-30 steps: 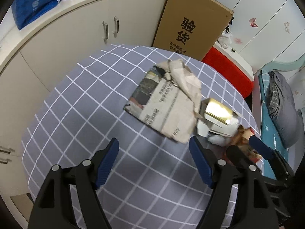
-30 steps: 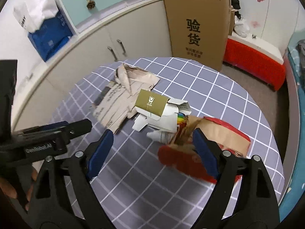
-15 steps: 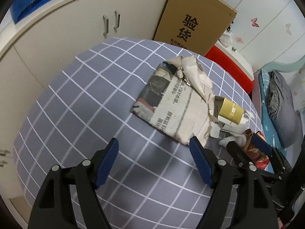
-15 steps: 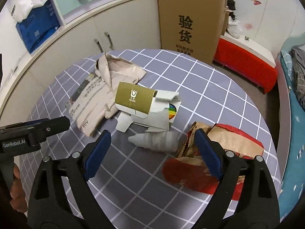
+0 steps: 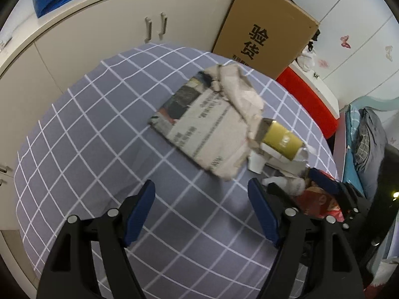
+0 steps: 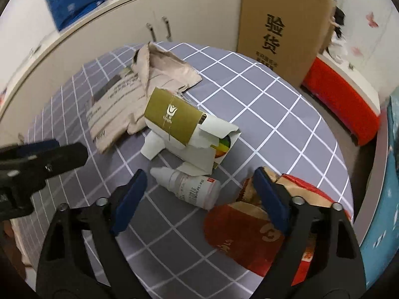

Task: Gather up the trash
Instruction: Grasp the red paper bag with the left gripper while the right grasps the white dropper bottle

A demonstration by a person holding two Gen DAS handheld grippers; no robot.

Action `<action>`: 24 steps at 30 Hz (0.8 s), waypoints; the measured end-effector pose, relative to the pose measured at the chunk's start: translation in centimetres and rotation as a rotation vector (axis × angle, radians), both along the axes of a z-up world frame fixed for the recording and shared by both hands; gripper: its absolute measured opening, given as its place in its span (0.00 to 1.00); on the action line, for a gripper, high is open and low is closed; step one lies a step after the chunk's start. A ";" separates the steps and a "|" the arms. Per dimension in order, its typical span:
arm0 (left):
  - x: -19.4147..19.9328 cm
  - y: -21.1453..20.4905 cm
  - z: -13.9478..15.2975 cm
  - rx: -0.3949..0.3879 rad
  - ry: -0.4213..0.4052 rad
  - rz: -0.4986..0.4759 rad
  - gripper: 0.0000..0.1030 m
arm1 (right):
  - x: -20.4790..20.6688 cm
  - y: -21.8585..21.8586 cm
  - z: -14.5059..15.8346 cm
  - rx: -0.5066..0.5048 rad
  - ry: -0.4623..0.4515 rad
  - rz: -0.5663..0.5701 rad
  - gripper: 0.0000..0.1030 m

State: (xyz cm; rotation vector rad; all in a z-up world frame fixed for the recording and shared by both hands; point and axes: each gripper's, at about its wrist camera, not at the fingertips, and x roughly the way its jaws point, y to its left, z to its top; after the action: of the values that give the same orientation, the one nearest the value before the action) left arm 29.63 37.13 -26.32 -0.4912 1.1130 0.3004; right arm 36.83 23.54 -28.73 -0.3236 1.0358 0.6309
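— Left wrist view: what is in frame?
— The left claw (image 5: 200, 194), fingers spread apart and holding nothing, hangs over a round surface (image 5: 82, 134) draped in a grey checked cloth. A folded newspaper (image 5: 207, 127) lies ahead of it, crumpled at its far end. A gold-and-white carton (image 5: 280, 140) touches the paper's right edge. The right claw (image 5: 321, 179) enters at lower right, over a red paper bag (image 5: 316, 199).

— And the right wrist view?
— The right claw (image 6: 199, 184), also wide apart and empty, hovers above a small white bottle (image 6: 189, 186) lying on its side between its fingertips. The torn carton (image 6: 184, 127) sits just beyond, overlapping the newspaper (image 6: 119, 104). The red bag (image 6: 247, 234) lies under the right finger. The left claw (image 6: 47, 154) reaches in from the left. A tall cardboard box (image 6: 281, 22) stands behind the surface (image 6: 274, 114).
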 end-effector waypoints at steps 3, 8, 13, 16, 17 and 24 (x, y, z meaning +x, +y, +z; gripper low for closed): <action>0.5 -0.9 0.4 0.025 0.008 -0.002 0.73 | -0.3 -0.3 -0.1 -0.041 -0.036 0.047 0.60; 0.6 -1.6 0.7 0.045 0.019 0.015 0.73 | -0.8 -0.2 -0.4 -0.101 -0.087 0.165 0.43; 0.0 -2.0 0.9 0.058 0.038 0.032 0.73 | -2.2 0.6 -0.4 -0.063 -0.043 0.278 0.39; -0.5 -2.2 1.1 0.067 0.041 0.040 0.73 | -2.5 0.2 0.1 0.020 0.037 0.280 0.39; -0.6 -2.3 1.2 0.069 0.042 0.043 0.73 | -2.6 -0.2 0.5 0.054 0.062 0.262 0.39; -1.1 -3.6 2.6 0.015 -0.038 0.042 0.73 | -2.6 -5.9 5.2 0.167 -0.023 0.062 0.39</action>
State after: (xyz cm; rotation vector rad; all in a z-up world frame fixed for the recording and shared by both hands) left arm 28.55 33.57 -23.69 -0.5053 1.0643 0.3347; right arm 34.22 17.65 -23.53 -0.2169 0.9472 0.7630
